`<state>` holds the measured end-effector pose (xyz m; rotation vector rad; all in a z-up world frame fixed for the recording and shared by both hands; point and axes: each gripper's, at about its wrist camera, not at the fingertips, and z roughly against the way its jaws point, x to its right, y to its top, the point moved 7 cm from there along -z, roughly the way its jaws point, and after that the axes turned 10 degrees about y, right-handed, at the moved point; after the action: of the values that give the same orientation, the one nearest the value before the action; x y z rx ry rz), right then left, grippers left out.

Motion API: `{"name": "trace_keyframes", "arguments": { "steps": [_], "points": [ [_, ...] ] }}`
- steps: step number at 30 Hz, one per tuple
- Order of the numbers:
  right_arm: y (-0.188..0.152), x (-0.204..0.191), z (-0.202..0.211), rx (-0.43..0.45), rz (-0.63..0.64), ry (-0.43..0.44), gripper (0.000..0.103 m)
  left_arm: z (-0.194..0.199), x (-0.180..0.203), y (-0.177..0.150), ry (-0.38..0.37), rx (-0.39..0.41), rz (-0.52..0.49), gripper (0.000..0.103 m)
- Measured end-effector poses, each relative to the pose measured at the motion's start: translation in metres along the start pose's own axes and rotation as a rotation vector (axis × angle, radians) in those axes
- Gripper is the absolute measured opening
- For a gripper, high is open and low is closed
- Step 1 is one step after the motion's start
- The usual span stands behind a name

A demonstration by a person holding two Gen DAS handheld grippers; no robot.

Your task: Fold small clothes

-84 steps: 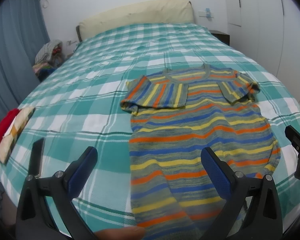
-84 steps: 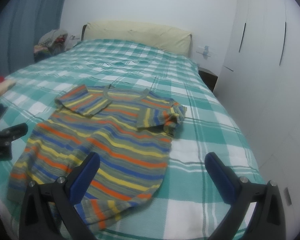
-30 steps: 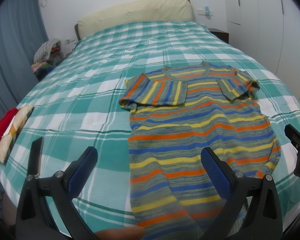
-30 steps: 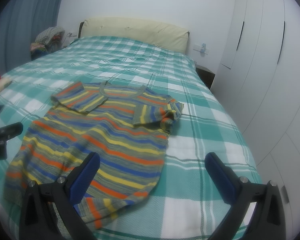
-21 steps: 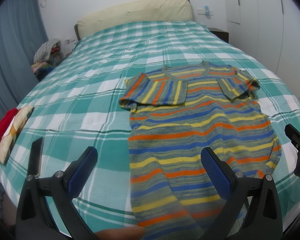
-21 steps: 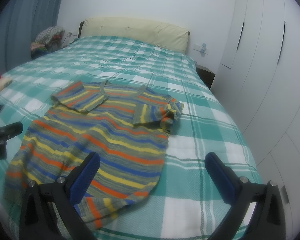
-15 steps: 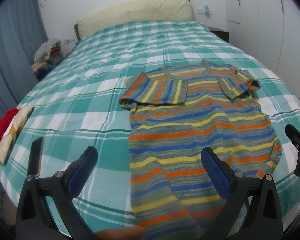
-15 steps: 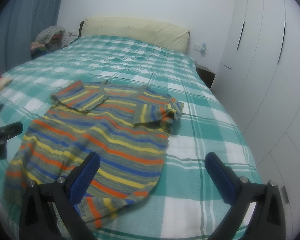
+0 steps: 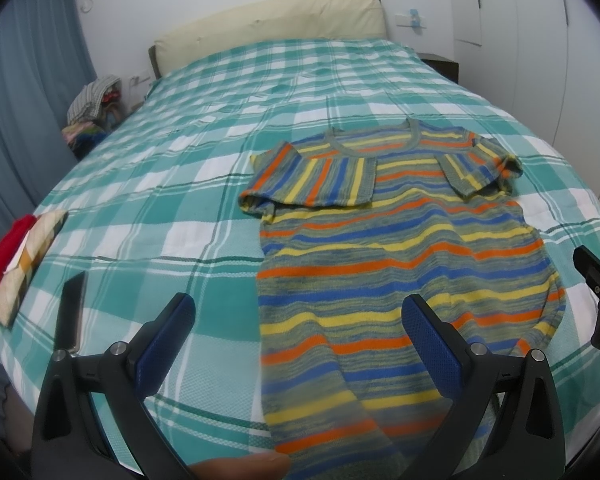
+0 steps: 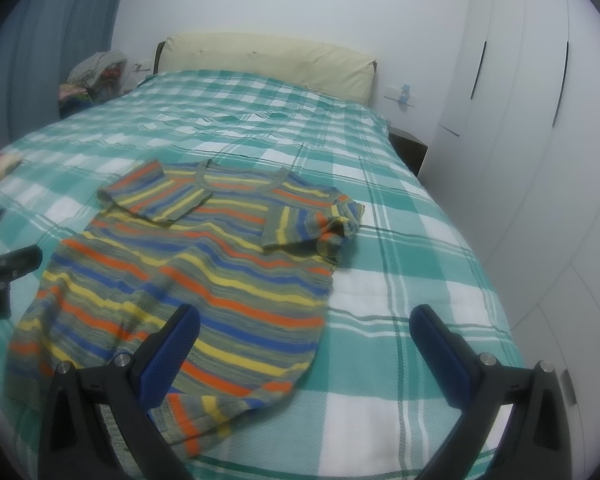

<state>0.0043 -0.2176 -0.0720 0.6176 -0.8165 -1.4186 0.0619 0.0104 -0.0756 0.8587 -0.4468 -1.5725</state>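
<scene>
A striped knit shirt (image 9: 396,248) in orange, yellow, blue and grey lies flat on the green checked bed (image 9: 220,128), both sleeves folded in over its chest. It also shows in the right wrist view (image 10: 204,264). My left gripper (image 9: 296,340) is open and empty above the shirt's hem at its left side. My right gripper (image 10: 306,342) is open and empty above the hem's right corner. The right gripper's body shows at the right edge of the left wrist view (image 9: 598,296), and the left one's at the left edge of the right wrist view (image 10: 4,276).
A folded red and checked pile (image 9: 14,252) and a dark flat phone-like object (image 9: 70,312) lie at the bed's left edge. A cream headboard (image 9: 276,20) is at the far end. White wardrobe doors (image 10: 520,120) stand right. Piled clothes (image 9: 96,108) sit far left.
Both grippers have stayed open and nearly still above the hem. The views shifted only slightly since 2.8 s ago; the shirt has not moved.
</scene>
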Motion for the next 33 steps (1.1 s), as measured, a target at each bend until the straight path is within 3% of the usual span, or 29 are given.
{"name": "trace_keyframes", "arguments": {
  "steps": [7,11,14,17,20,23,24,25,26,27,28,32,33],
  "points": [
    [-0.002,0.009,-0.002,-0.009,-0.015,0.011,0.103,-0.011,-0.017,-0.002,0.013,-0.035,0.019,0.103],
    [-0.010,0.045,0.000,-0.051,-0.167,0.030,0.103,-0.021,-0.052,-0.016,-0.003,-0.103,0.073,0.103],
    [-0.026,0.043,0.004,-0.112,-0.279,0.199,0.103,-0.024,-0.064,-0.039,-0.002,-0.146,0.052,0.103],
    [-0.057,0.004,-0.004,-0.242,-0.339,0.407,0.103,-0.024,-0.061,-0.071,-0.034,-0.197,0.024,0.103],
    [-0.074,-0.031,-0.006,-0.279,-0.306,0.463,0.103,-0.026,-0.053,-0.103,-0.095,-0.297,0.046,0.103],
    [-0.074,-0.044,-0.015,-0.286,-0.384,0.521,0.102,-0.031,-0.032,-0.122,-0.206,-0.373,0.060,0.102],
    [-0.076,-0.046,-0.018,-0.291,-0.396,0.527,0.096,-0.032,-0.025,-0.125,-0.224,-0.384,0.047,0.101],
    [-0.079,-0.053,-0.024,-0.314,-0.402,0.566,0.073,-0.033,-0.018,-0.127,-0.231,-0.388,0.022,0.100],
    [-0.082,-0.055,-0.028,-0.336,-0.394,0.578,0.059,-0.032,-0.014,-0.126,-0.222,-0.367,0.000,0.090],
    [-0.085,-0.052,-0.029,-0.348,-0.384,0.571,0.036,-0.027,-0.012,-0.124,-0.228,-0.347,-0.010,0.082],
    [-0.086,-0.050,-0.029,-0.347,-0.384,0.568,0.019,-0.022,-0.010,-0.122,-0.249,-0.334,-0.016,0.067],
    [-0.086,-0.017,0.003,-0.337,-0.402,0.586,0.006,-0.012,-0.012,-0.121,-0.327,-0.344,0.010,0.011],
    [-0.088,-0.009,0.009,-0.336,-0.390,0.571,0.006,-0.011,-0.015,-0.122,-0.339,-0.351,0.014,0.008]
  ]
}}
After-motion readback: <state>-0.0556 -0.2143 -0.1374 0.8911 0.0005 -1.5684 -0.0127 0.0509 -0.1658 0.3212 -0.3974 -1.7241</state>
